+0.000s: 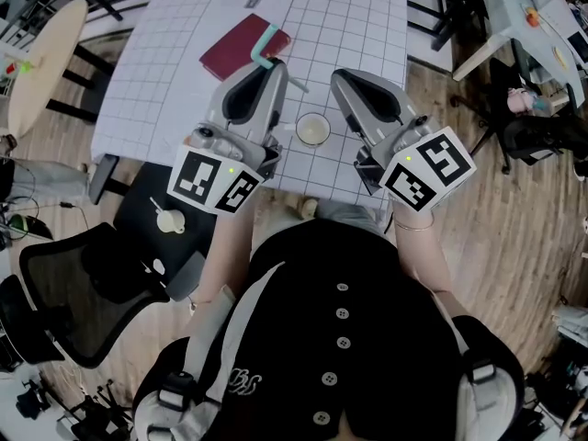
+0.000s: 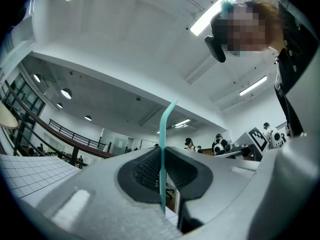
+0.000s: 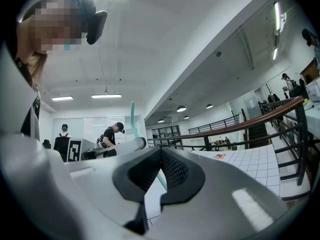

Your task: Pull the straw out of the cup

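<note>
A teal bendy straw [image 1: 265, 48] is pinched between the jaws of my left gripper [image 1: 277, 65], which is shut on it above the gridded table [image 1: 165, 72]. In the left gripper view the straw [image 2: 163, 149] runs upright through the pads of that gripper [image 2: 162, 156], its bent top leaning right. A white cup [image 1: 312, 130] stands on the table between the two grippers with no straw in it. My right gripper [image 1: 339, 75] hovers right of the cup, shut with nothing held [image 3: 161, 152]. From the right gripper view the straw [image 3: 132, 118] rises above the left gripper.
A maroon notebook [image 1: 241, 46] lies on the table beyond the left gripper. A black office chair [image 1: 83, 292] and a dark stool with a small white object [image 1: 170, 220] stand at my left. A round table [image 1: 41, 62] is far left; desks sit at the right.
</note>
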A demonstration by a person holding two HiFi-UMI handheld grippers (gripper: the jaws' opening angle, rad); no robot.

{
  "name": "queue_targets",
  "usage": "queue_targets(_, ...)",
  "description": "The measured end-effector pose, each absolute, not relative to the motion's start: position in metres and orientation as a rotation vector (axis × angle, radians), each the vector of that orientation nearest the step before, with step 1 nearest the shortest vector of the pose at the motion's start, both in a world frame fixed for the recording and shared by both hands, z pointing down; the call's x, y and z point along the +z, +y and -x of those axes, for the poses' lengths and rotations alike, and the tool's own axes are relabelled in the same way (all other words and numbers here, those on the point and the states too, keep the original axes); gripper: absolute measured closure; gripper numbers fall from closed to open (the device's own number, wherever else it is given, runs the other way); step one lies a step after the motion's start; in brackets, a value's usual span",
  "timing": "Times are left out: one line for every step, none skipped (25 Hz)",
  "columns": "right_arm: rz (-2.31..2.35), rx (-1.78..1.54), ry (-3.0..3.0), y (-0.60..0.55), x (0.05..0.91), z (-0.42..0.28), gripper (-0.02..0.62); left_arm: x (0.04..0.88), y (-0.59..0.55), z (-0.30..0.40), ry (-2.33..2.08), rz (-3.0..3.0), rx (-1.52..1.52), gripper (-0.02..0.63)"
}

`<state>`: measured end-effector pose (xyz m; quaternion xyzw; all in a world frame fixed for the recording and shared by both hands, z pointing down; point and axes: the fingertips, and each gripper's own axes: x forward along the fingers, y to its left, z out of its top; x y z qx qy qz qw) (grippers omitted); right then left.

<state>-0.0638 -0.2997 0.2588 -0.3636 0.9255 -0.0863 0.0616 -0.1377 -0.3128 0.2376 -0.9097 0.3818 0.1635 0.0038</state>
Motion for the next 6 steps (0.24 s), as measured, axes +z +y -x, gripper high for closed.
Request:
queue_targets(1.1, -0.262, 2.799, -0.2995, 0.2589, 0.0638, 0.597, 0.2376, -0.3127, 0.1374, 1.195, 2.851, 0.511, 0.583)
queue_targets(1.099, -0.262, 2.799, -0.2993, 0.259, 0.064, 0.597, 0.2375, -0.3126, 0.1372, 1.194, 2.851, 0.51, 0.583)
queue_targets(1.098, -0.262, 2.8, -0.299, 0.259, 0.0641, 0.597, 0.2374, -0.3126, 0.1372, 1.193, 2.851, 0.51, 0.583)
queue_targets(1.098, -0.262, 2.8, -0.2987, 0.2589, 0.0642, 0.597, 0.2375, -0.3126, 0.137, 1.192, 2.852, 0.51, 0.583)
queue_targets(1.098, -0.261, 2.801, -0.2985, 0.2589, 0.0642, 0.597, 0.2377, -0.3126, 0.1367, 1.191, 2.853, 0.509, 0.583)
queue_targets(1.098, -0.261, 2.801, -0.2982, 0.2589, 0.0642, 0.597, 0.2379, -0.3127, 0.1363, 1.19, 2.855, 0.509, 0.583)
